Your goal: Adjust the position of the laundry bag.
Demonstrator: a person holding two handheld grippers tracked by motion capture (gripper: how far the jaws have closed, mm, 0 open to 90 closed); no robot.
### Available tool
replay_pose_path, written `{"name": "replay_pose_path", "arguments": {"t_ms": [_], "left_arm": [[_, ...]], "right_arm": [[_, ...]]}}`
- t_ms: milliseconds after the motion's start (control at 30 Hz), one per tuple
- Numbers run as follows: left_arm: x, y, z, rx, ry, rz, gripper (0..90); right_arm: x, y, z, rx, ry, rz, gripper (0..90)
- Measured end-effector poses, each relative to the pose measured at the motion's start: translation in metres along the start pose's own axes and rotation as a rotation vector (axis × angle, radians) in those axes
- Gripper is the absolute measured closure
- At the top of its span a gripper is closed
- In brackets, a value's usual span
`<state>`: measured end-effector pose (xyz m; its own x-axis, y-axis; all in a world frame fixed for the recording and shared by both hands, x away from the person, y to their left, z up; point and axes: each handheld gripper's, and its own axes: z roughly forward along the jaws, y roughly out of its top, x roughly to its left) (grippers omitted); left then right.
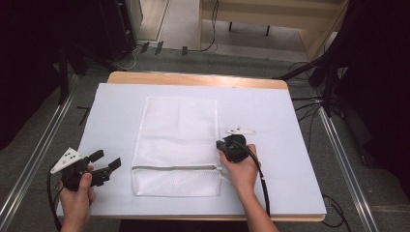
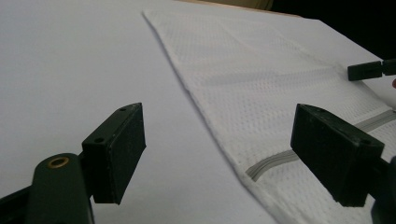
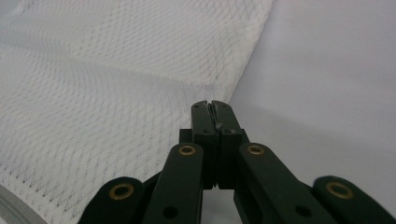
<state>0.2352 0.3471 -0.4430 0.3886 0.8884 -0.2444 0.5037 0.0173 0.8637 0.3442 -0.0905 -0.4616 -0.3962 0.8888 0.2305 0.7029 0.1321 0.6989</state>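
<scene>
At 7 o'clock on the white board (image 1: 290, 145), the left gripper (image 1: 107, 162) hovers with its jaws wide and empty, pointing toward the mesh laundry bag (image 1: 176, 140) lying flat at the centre. The bag's grey zipper (image 1: 174, 167) looks fully closed across its near end. At 4 o'clock, the right gripper (image 3: 213, 109) has its 2 jaws pinched together at the zipper's right end, possibly on the pull; I cannot tell. Unzipping seems barely begun.

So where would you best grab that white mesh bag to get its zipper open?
Probably the right end of the grey zipper on the mesh bag, coming from the bag's right edge: the bag lies flat, so little else stands up to pinch.
</scene>
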Motion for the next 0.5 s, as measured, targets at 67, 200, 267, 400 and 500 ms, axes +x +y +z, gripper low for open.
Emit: {"name": "replay_pose_path", "arguments": {"t_ms": [67, 200, 267, 400, 500], "left_arm": [[-0.001, 0.0, 0.002, 0.002, -0.004, 0.0, 18.1], [-0.002, -0.001, 0.003, 0.006, -0.005, 0.0, 18.1], [-0.002, -0.001, 0.003, 0.008, -0.01, -0.001, 18.1], [-0.008, 0.0, 0.003, 0.004, -0.019, 0.007, 18.2], [-0.011, -0.001, 0.004, 0.005, -0.019, 0.01, 18.2]], "right_arm": [[-0.014, -0.003, -0.009, -0.009, -0.011, 0.011, 90.0], [-0.027, -0.007, -0.017, -0.015, -0.021, 0.016, 90.0], [-0.039, -0.012, -0.025, -0.018, -0.033, 0.023, 90.0], [-0.055, -0.017, -0.031, -0.011, -0.042, 0.033, 90.0], [-0.066, -0.019, -0.034, -0.013, -0.052, 0.042, 90.0]]}}
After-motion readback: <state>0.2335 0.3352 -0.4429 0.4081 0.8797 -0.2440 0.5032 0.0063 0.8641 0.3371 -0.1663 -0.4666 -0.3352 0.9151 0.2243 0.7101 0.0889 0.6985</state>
